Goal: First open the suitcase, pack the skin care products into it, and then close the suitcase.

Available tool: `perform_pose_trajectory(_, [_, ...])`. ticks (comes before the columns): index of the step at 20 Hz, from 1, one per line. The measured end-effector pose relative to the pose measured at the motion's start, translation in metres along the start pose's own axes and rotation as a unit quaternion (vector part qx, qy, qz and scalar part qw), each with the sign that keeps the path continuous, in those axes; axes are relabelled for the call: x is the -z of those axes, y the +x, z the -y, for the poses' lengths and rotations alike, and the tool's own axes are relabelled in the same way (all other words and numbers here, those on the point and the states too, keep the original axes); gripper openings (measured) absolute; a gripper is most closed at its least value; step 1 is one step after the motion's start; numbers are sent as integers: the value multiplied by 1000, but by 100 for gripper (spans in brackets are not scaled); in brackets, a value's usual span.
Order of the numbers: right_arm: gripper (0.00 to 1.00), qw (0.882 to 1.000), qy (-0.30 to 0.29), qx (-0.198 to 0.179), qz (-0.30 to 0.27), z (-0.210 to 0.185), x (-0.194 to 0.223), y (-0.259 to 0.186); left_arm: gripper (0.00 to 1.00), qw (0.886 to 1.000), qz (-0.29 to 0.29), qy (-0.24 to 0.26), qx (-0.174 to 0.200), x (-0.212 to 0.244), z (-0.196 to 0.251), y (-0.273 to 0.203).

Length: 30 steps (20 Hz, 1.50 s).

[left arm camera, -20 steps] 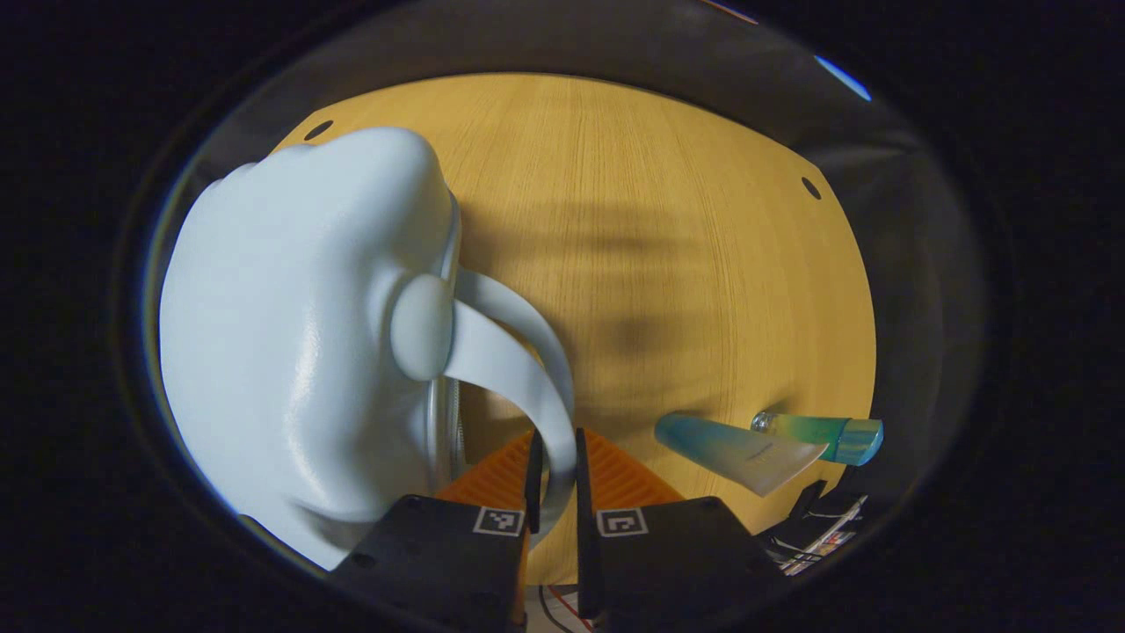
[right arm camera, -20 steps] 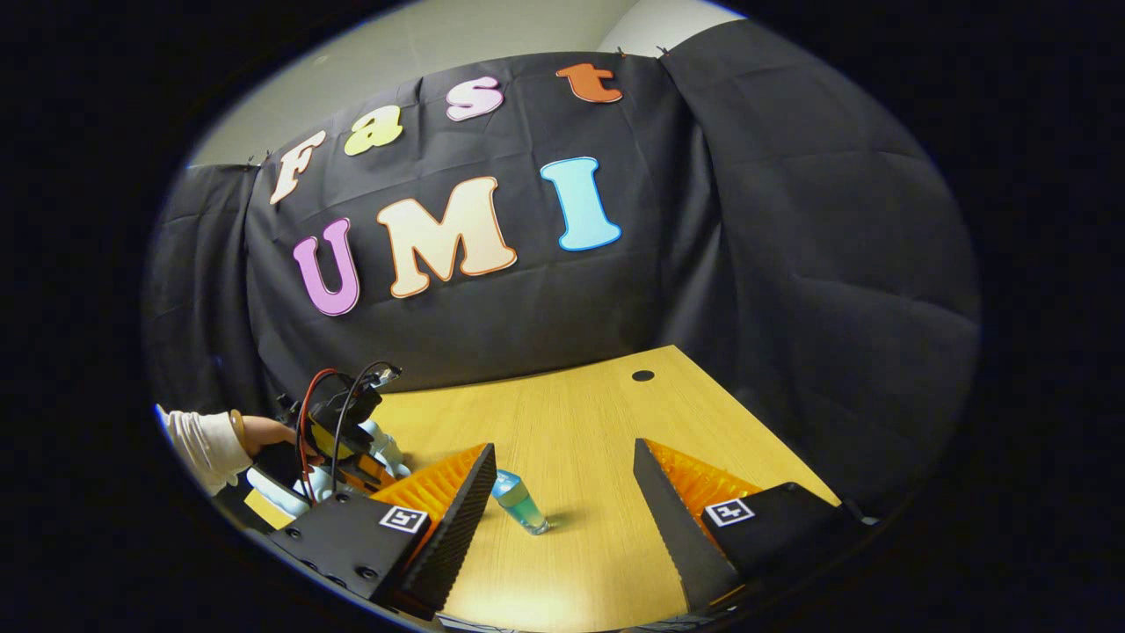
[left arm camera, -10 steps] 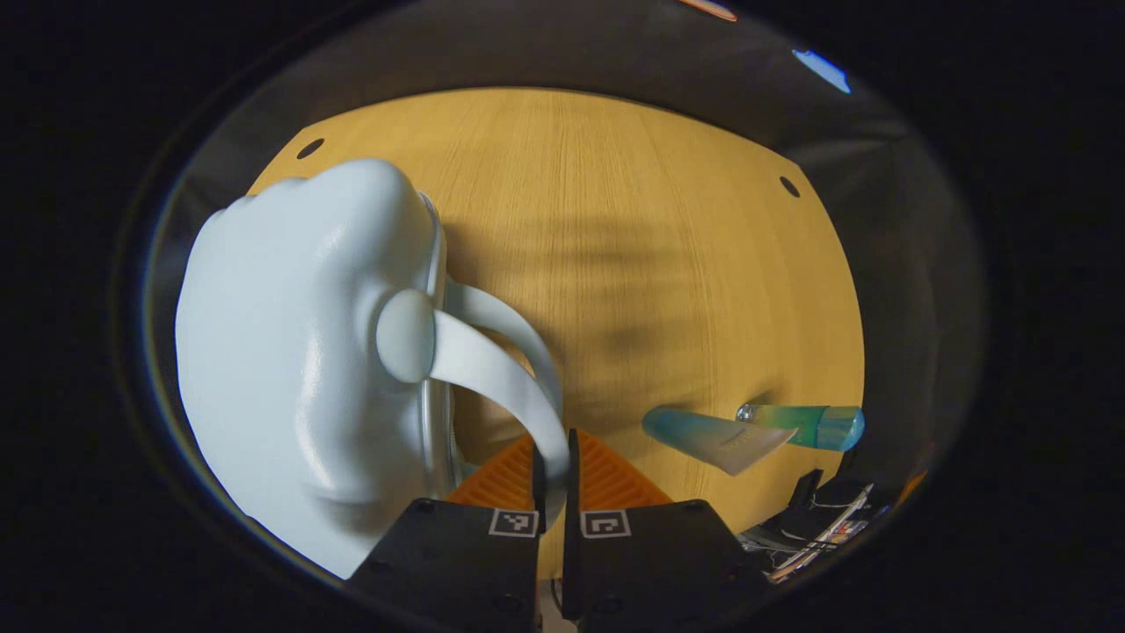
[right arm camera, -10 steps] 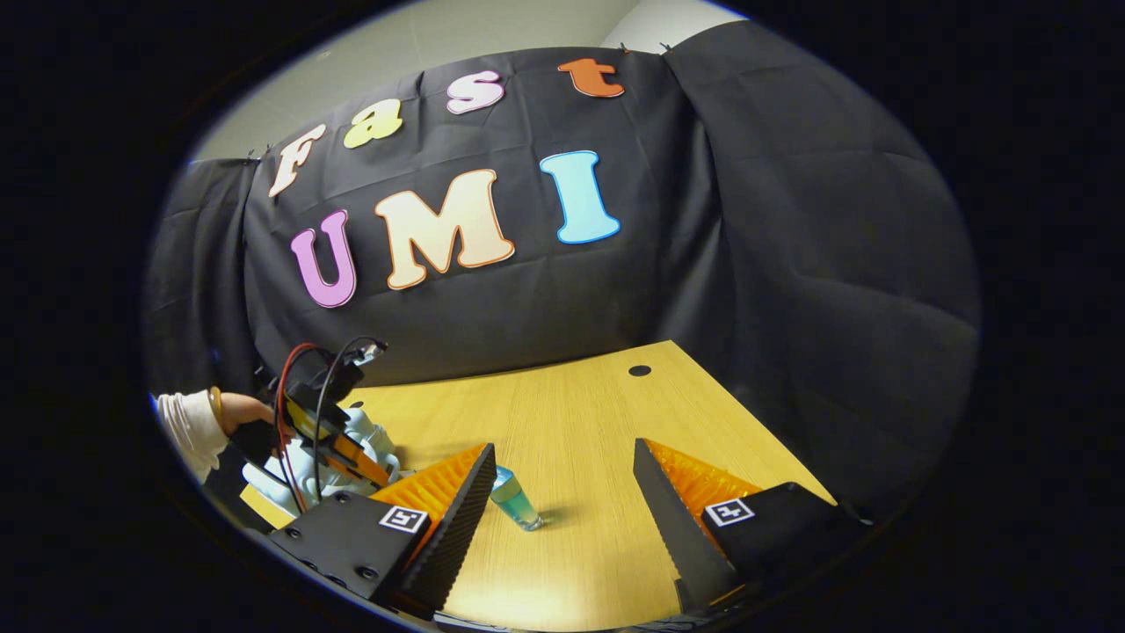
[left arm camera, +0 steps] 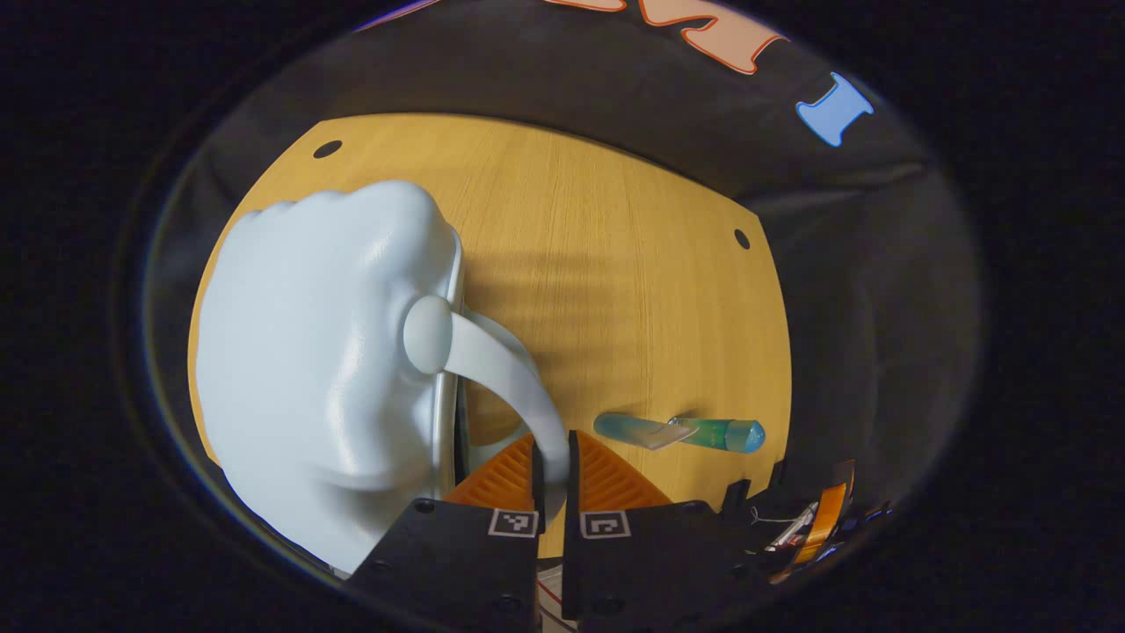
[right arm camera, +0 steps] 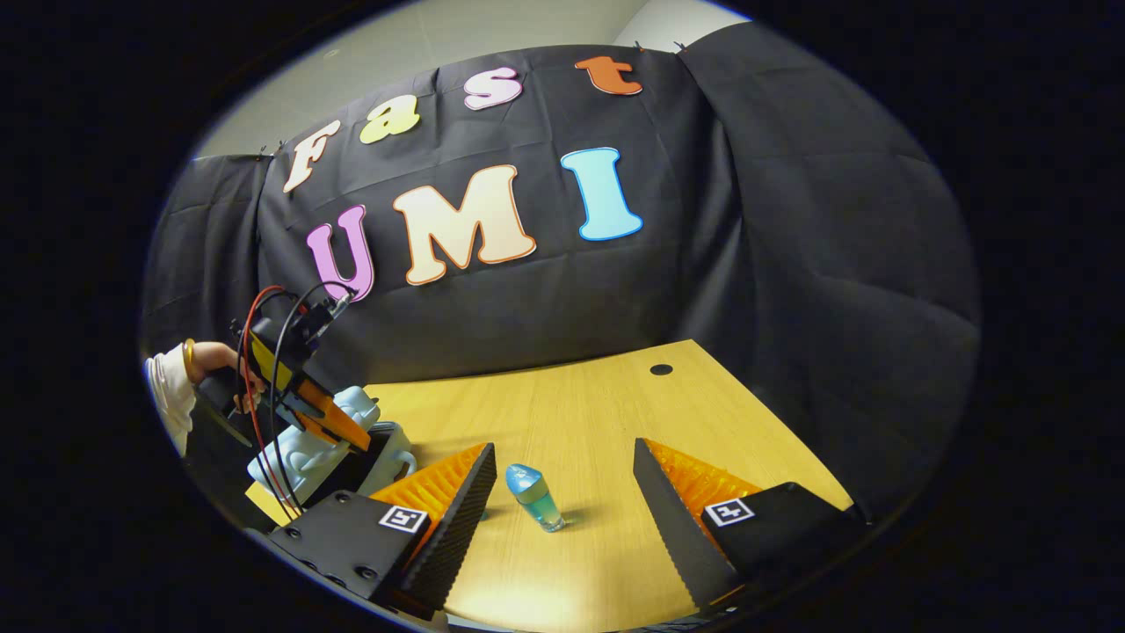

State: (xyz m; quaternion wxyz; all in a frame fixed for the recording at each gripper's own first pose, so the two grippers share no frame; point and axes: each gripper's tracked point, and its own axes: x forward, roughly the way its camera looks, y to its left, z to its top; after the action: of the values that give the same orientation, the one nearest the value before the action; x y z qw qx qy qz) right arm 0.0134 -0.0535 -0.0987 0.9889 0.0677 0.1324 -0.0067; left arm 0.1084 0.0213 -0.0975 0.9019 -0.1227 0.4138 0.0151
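Left gripper view: left gripper [left arm camera: 551, 457] clenched on curved handle [left arm camera: 505, 382] of glossy pale-blue suitcase [left arm camera: 325, 352], frame left-centre. Two teal tubes [left arm camera: 677, 432] lay lower right on wood-grain table [left arm camera: 615, 264]; bare tabletop above them.

Right gripper view: right gripper [right arm camera: 562, 492] released, fingers wide apart; teal tube [right arm camera: 536, 497] between them, untouched. Suitcase [right arm camera: 303, 453] lower left, lid lifted.
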Motion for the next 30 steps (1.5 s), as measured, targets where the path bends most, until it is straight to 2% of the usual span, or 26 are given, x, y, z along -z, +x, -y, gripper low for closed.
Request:
perform_pose_trajectory(7, [98, 1000, -12, -19, 0, -19, -3, 0, 3, 997, 65, -25, 32, -37, -23, -89])
perform_pose_trajectory(11, [98, 999, -21, -29, 2, -29, -6, -2, 4, 993, 108, -37, 15, -54, -58, -138])
perform_pose_trajectory(16, [98, 999, -28, -40, 2, -38, -8, -3, 3, 983, 168, -71, -20, -70, -118, -191])
perform_pose_trajectory(21, [98, 998, -20, -53, 9, -51, -18, -7, 4, 978, 194, -78, -3, -62, -153, -218])
perform_pose_trajectory(25, [98, 998, -21, -54, 14, -57, -23, -7, 4, 975, 204, -78, -37, -53, -195, -230])
perform_pose_trajectory(30, [98, 998, -24, -51, 13, -66, -18, -11, 3, 970, 200, -87, -110, -31, -264, -241])
